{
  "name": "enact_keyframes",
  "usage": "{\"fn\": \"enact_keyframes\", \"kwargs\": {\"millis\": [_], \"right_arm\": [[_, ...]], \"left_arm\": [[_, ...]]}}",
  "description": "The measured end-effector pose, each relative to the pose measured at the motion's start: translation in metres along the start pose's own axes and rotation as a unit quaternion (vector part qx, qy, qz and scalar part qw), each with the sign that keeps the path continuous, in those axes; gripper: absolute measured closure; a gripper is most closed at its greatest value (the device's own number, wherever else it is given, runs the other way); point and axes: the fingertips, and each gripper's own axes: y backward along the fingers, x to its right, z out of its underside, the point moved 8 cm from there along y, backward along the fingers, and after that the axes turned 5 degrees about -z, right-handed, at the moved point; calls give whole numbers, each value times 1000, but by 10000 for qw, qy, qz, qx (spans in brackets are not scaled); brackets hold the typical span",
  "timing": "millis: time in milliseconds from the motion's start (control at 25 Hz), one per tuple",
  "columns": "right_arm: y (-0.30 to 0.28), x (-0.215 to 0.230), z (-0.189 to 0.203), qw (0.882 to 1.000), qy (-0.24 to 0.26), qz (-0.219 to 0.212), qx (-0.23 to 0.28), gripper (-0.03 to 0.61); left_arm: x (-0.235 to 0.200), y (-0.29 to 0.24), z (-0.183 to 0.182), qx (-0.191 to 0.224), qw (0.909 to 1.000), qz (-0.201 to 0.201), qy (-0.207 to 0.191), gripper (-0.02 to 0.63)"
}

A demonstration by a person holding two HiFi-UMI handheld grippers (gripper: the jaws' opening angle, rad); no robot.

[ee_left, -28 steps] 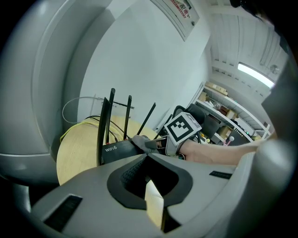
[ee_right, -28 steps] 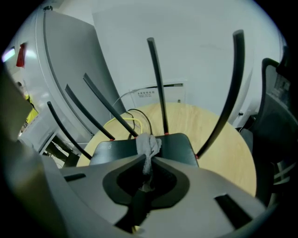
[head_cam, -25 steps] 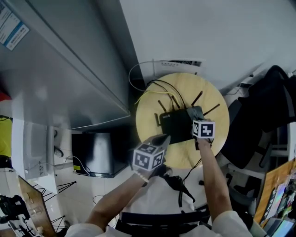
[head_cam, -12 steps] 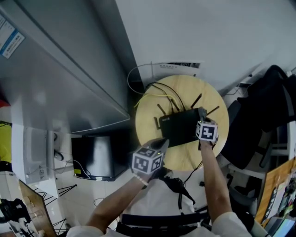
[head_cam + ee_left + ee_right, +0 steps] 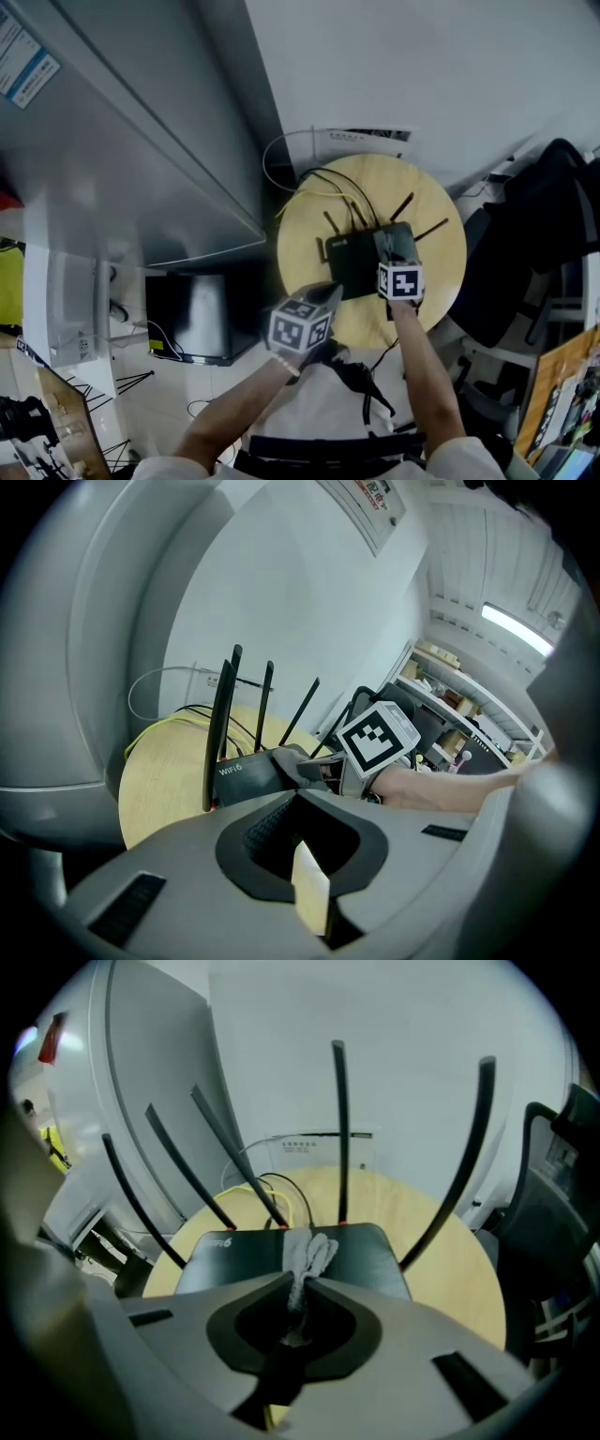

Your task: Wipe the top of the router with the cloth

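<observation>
Right gripper (image 5: 300,1286), pinching the cloth (image 5: 311,1249) onto the router (image 5: 230,1258) top, has swept back from the right edge toward centre, so wiping's mid-stroke; left gripper (image 5: 298,801) looks closed, empty, idle.

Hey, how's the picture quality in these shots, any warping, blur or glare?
Right gripper view: fisheye bows the antennas outward over the router; the cloth is sharp. Left gripper view: right edge smeared, ceiling light glares. Head view: evenly lit, round table fairly crisp.
</observation>
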Motion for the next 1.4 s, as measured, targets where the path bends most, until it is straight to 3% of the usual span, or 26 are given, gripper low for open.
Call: {"fn": "enact_keyframes", "kwargs": {"millis": [440,720,880,1400], "right_arm": [[-7,-84,21,9940,352,-1014,-228,545],[-2,-109,32,9883,237,-1490,-229,545],[-2,-99,37,9911,248,-1283,-260,545],[24,10,42,9994,-207,-221,-178,545]], "left_arm": [[-23,5,20,-164,9991,-370,152,617],[-29,9,26,-169,9986,-446,240,617],[-29,8,28,-220,9983,-476,267,617],[-11,-7,23,-265,9994,-218,107,617]]}}
